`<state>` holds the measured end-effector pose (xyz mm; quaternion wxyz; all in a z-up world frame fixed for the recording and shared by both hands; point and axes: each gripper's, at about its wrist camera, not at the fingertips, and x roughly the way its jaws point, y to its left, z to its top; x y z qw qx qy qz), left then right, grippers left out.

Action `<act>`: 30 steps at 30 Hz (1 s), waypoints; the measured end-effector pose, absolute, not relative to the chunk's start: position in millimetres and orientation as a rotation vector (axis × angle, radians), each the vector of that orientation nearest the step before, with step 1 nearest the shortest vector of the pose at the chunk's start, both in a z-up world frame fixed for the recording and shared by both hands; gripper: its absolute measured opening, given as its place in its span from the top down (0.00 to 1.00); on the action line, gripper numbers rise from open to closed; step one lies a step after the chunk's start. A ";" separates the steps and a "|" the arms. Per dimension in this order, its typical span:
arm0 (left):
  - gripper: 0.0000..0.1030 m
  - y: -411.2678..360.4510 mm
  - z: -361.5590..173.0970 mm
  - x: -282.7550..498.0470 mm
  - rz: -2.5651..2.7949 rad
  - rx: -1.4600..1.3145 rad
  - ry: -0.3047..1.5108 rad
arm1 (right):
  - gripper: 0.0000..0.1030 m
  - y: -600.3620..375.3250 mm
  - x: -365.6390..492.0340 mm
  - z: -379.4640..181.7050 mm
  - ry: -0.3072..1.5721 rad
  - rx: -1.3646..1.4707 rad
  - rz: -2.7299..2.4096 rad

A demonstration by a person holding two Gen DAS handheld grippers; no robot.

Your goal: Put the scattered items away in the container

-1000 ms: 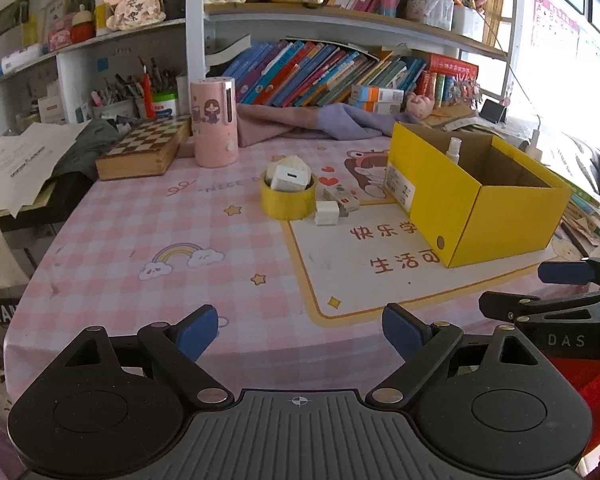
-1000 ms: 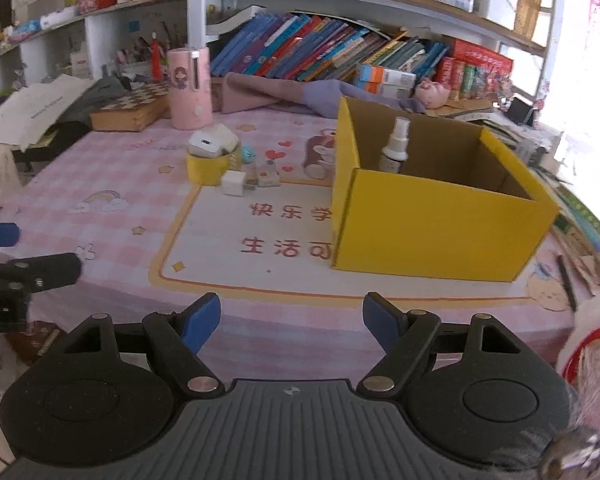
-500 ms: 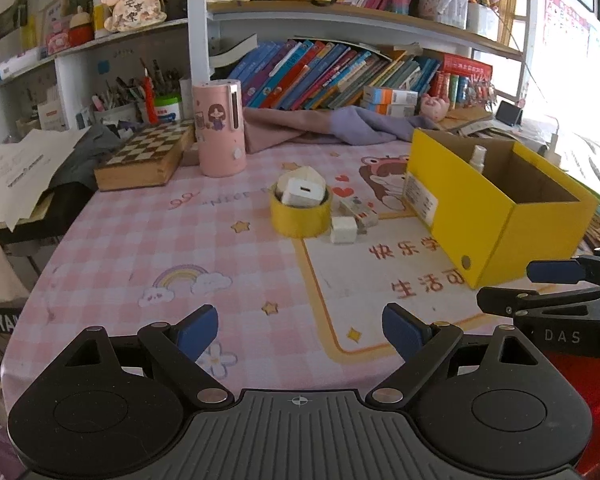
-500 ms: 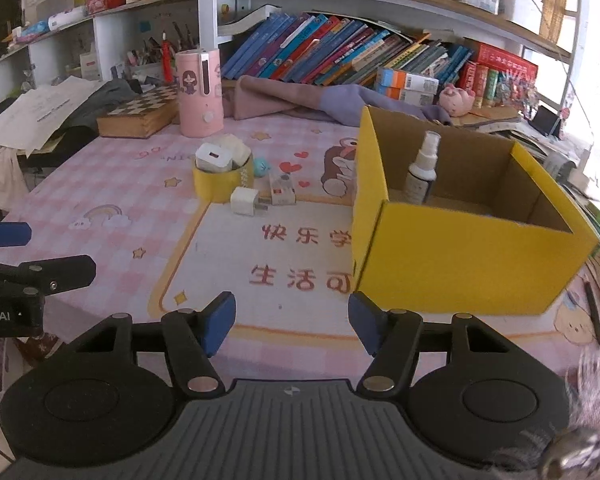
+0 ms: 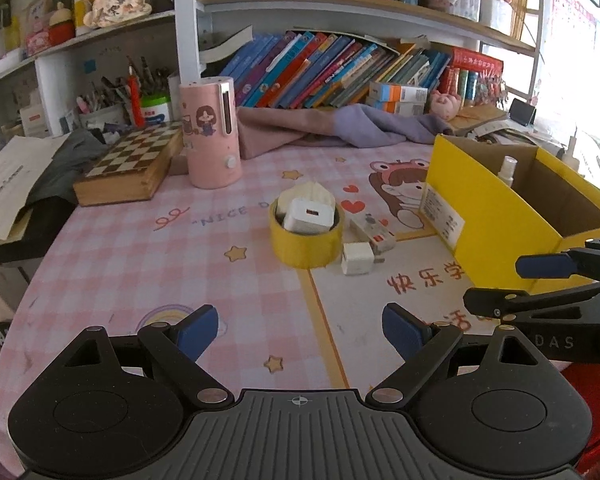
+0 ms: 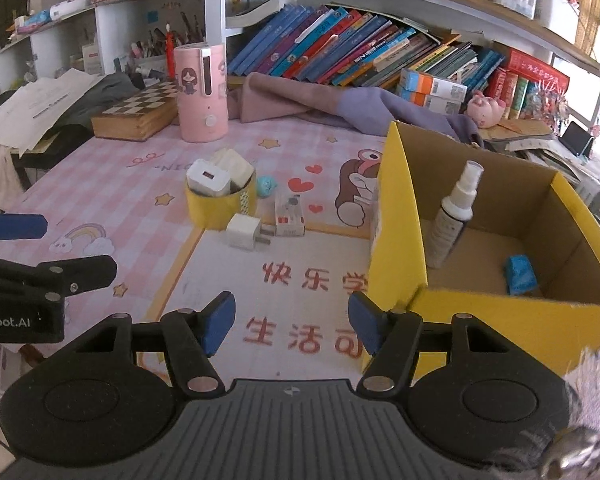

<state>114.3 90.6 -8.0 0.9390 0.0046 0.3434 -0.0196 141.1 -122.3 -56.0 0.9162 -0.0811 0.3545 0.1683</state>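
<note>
Both grippers have come forward since a second ago, so the yellow tape roll and the box loom larger in my views. My left gripper (image 5: pixel 300 332) hangs low over the pink checked tablecloth (image 5: pixel 140 248) with its blue pads spread wide and nothing between them. My right gripper (image 6: pixel 292 322) is likewise spread and empty, over the white mat's red characters, its right pad just beside the near corner of the yellow cardboard box (image 6: pixel 396 216).

At twelve o'clock from the left gripper lies the scattered cluster. A small white plug (image 5: pixel 358 258) rests on its side, touching the foot of the yellow tape roll (image 5: pixel 306 240). The roll lies flat, with a larger white charger (image 5: pixel 309 216) and a cream tissue pack (image 5: pixel 314 193) stuffed in its core. A white and red carton (image 6: pixel 289 215) lies just beside the plug, and a little teal object (image 6: pixel 265 186), too small to identify, sits behind the roll.

At two o'clock from the right gripper the box stands open; inside, a white spray bottle (image 6: pixel 454 216) leans against the left wall and a blue object (image 6: pixel 521 274), blurred, sits on the floor. The box's near wall hides part of its floor.

Farther back stand a pink canister (image 5: pixel 211 132) and a chessboard case (image 5: pixel 134 166) at eleven o'clock.
</note>
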 end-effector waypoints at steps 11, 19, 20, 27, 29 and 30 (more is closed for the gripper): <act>0.11 105.7 -5.3 158.7 -0.001 -0.024 0.703 | 0.40 -101.6 177.8 -62.0 0.740 -0.221 0.421; 0.11 102.7 0.9 194.9 -0.014 0.007 0.691 | 0.40 -83.2 182.5 -61.6 0.686 -0.314 0.503; 0.11 101.6 1.8 198.1 -0.015 0.008 0.687 | 0.40 -81.5 181.8 -60.7 0.671 -0.329 0.511; 0.11 99.7 3.6 206.5 -0.011 0.001 0.682 | 0.41 -90.9 181.6 -38.3 0.486 -0.398 0.399; 0.11 100.1 2.1 206.4 -0.008 -0.013 0.690 | 0.41 -96.9 186.1 -34.0 0.462 -0.417 0.328; 0.11 99.9 1.4 206.2 -0.010 -0.018 0.693 | 0.41 -101.2 189.8 -33.6 0.473 -0.413 0.296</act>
